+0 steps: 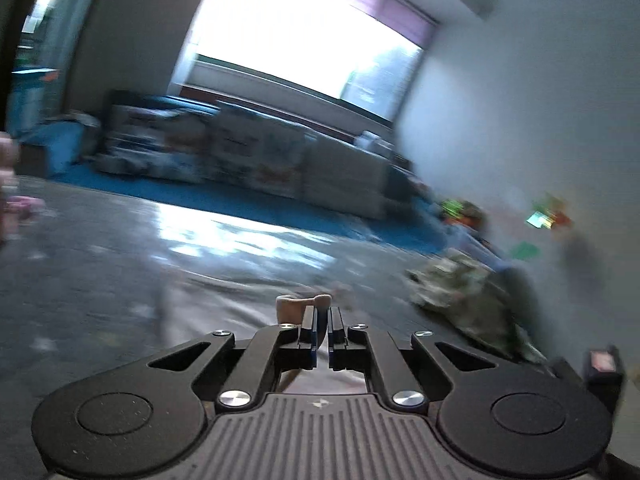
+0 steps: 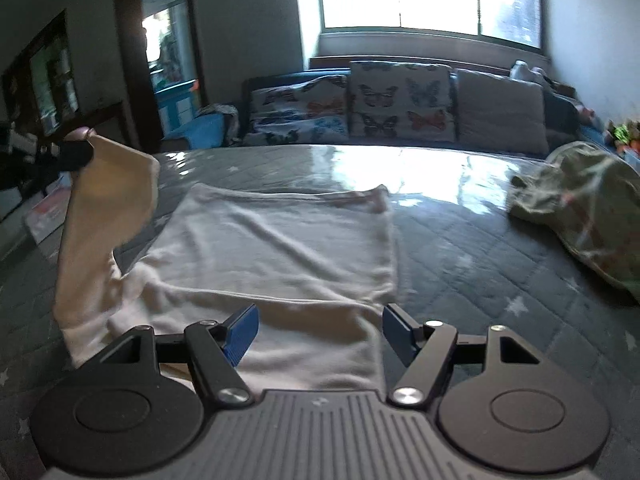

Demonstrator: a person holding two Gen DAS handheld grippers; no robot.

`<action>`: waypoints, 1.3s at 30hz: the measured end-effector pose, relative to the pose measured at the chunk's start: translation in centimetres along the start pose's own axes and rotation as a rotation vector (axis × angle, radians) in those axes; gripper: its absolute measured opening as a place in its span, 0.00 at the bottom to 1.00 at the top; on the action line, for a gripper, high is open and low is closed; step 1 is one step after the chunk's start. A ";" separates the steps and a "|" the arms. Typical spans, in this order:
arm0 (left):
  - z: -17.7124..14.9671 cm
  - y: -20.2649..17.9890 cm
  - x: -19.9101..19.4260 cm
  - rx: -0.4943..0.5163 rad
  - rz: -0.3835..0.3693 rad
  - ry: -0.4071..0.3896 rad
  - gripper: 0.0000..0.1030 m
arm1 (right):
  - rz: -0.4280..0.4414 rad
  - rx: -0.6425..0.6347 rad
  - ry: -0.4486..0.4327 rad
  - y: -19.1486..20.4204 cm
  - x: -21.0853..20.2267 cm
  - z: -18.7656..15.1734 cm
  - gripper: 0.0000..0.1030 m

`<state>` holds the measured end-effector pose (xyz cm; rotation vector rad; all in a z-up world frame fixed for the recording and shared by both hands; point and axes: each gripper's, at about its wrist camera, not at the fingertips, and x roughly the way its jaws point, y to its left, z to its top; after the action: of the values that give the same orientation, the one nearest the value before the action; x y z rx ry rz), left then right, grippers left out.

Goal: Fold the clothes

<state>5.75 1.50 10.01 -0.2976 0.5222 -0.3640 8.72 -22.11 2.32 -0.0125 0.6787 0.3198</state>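
Right wrist view: right gripper (image 2: 318, 330) open, empty, over white garment (image 2: 280, 248); left gripper (image 2: 74, 154) clamped on its raised sleeve (image 2: 108, 208).

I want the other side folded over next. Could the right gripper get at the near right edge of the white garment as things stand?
Probably yes. The right gripper is open and hovers over the white garment; nothing lies between its jaws and that edge.
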 end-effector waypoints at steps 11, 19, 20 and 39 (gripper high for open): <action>-4.0 -2.7 4.4 0.121 -0.087 0.234 0.38 | 0.025 0.100 0.013 -3.1 -0.9 -0.3 0.57; -4.1 2.4 1.4 0.115 0.106 0.186 0.50 | 0.146 0.066 0.072 -0.3 1.2 -0.2 0.39; -4.1 3.3 1.2 0.100 0.127 0.185 0.50 | 0.147 0.064 0.082 0.0 1.6 -0.3 0.37; -5.6 6.8 2.7 0.122 0.189 0.212 0.50 | 0.018 -0.003 0.060 2.1 2.4 0.9 0.04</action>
<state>6.70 5.45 1.78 -0.0910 0.7271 -0.2434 10.40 -19.36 1.71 -0.0192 0.7381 0.3390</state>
